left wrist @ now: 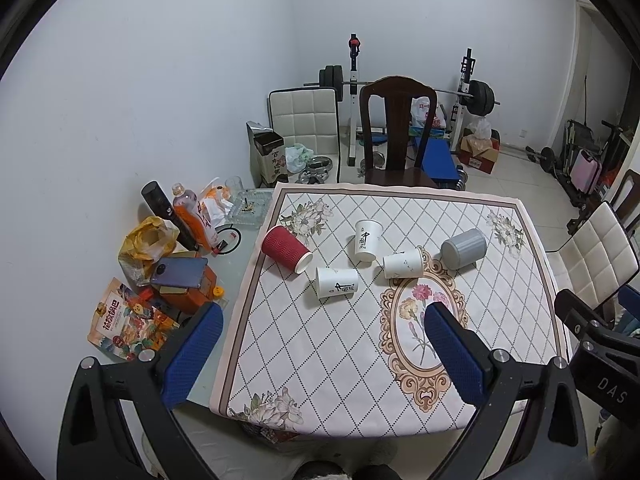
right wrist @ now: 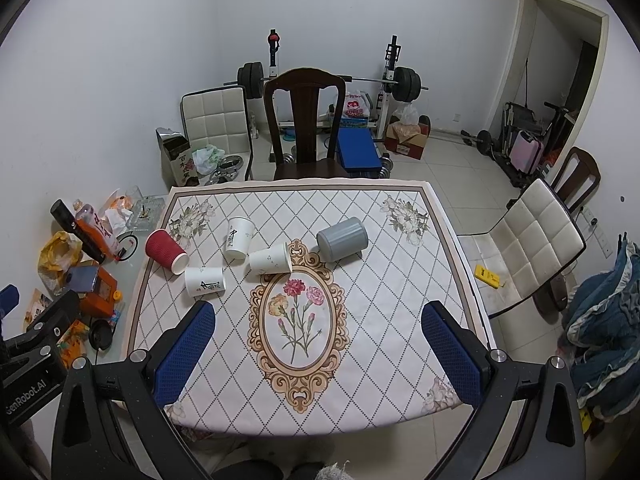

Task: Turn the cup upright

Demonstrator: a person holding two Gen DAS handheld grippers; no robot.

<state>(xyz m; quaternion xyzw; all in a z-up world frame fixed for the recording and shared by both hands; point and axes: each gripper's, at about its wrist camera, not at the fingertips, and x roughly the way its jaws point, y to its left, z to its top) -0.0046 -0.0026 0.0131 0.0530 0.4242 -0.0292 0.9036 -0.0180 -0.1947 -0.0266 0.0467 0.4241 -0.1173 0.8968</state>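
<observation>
Several cups sit on the patterned tablecloth [left wrist: 320, 352]. A red ribbed cup [left wrist: 285, 247] [right wrist: 165, 249] lies on its side at the left. A white cup with calligraphy [left wrist: 336, 282] [right wrist: 204, 281] lies on its side. Another white calligraphy cup [left wrist: 367, 240] [right wrist: 239, 237] stands mouth down. A white marbled cup [left wrist: 403, 264] [right wrist: 271, 259] and a grey ribbed cup [left wrist: 464, 248] [right wrist: 342, 238] lie on their sides. My left gripper [left wrist: 324, 316] and right gripper [right wrist: 318, 316] are both open and empty, held above the near part of the table, well short of the cups.
Clutter lies on the table's left strip: bottles [left wrist: 192, 216], a phone [left wrist: 180, 272], snack bags [left wrist: 120, 320], a glass ashtray [left wrist: 250, 208]. A dark wooden chair [left wrist: 396, 132] stands behind the table, a white chair [right wrist: 536, 240] at the right. Weights equipment lines the back wall.
</observation>
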